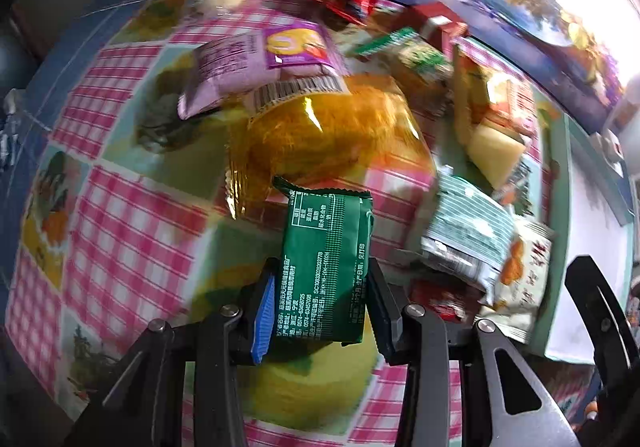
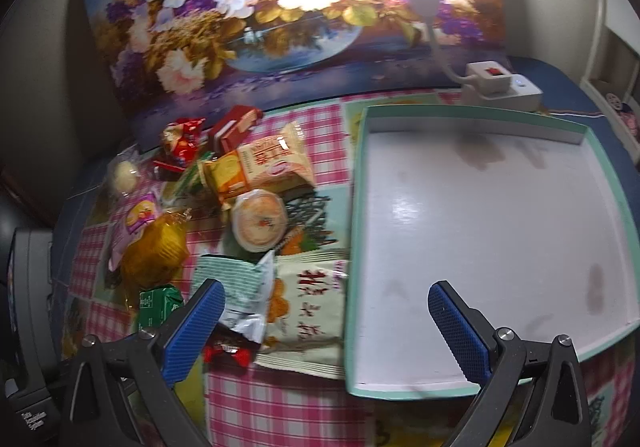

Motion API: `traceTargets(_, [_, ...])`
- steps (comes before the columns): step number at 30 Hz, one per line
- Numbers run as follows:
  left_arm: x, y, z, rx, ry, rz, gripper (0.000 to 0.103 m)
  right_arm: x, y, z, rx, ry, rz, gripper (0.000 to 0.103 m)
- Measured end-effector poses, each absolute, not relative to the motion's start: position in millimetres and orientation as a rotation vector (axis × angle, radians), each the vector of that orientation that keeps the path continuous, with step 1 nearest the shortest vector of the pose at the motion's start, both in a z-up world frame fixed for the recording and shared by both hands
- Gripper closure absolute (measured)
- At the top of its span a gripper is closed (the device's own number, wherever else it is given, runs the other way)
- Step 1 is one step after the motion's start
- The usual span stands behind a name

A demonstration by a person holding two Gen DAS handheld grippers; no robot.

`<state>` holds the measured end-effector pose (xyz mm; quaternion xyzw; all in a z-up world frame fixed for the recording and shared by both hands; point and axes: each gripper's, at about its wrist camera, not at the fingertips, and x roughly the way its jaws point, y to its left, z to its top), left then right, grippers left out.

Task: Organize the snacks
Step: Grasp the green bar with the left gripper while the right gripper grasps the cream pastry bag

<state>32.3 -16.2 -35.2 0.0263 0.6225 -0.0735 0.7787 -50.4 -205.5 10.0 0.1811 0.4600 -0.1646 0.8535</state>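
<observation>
My left gripper (image 1: 322, 297) is shut on a green snack packet (image 1: 326, 267), held above the checked tablecloth; the same green packet (image 2: 158, 303) shows at the lower left of the right wrist view. My right gripper (image 2: 326, 327) stands open with nothing between its blue pads, over the near left edge of a mint-rimmed white tray (image 2: 592, 143), which holds nothing. A heap of snacks lies left of the tray: an orange wrapped cake (image 1: 332, 139), a purple packet (image 1: 256, 63), a striped pale packet (image 1: 468, 231), a cream packet with red characters (image 2: 308, 311) and a round cup snack (image 2: 260, 221).
A floral picture board (image 2: 280, 7) stands along the table's back edge. A white power strip with a red switch (image 2: 500, 85) sits behind the tray, its cord running up. Red packets (image 2: 236, 125) and a white ball snack (image 2: 124, 171) lie at the heap's far side.
</observation>
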Motion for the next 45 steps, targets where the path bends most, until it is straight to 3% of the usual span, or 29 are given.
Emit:
traceTargets(14, [48,29,-38,-0.073,1.366,-0.034,0.06,-26,-168,-7,0.32,1.038,-0.216,0.014])
traceTargets(27, [50,30,-36,-0.088,1.375,-0.038,0.06,-29,-180,-14,0.36,1.043,-0.248,0.037])
traceTargets(45, [51,31,-36,-0.087,1.375,-0.038,0.06,-31,-188,-15,0.377,1.049,-0.286,0.04])
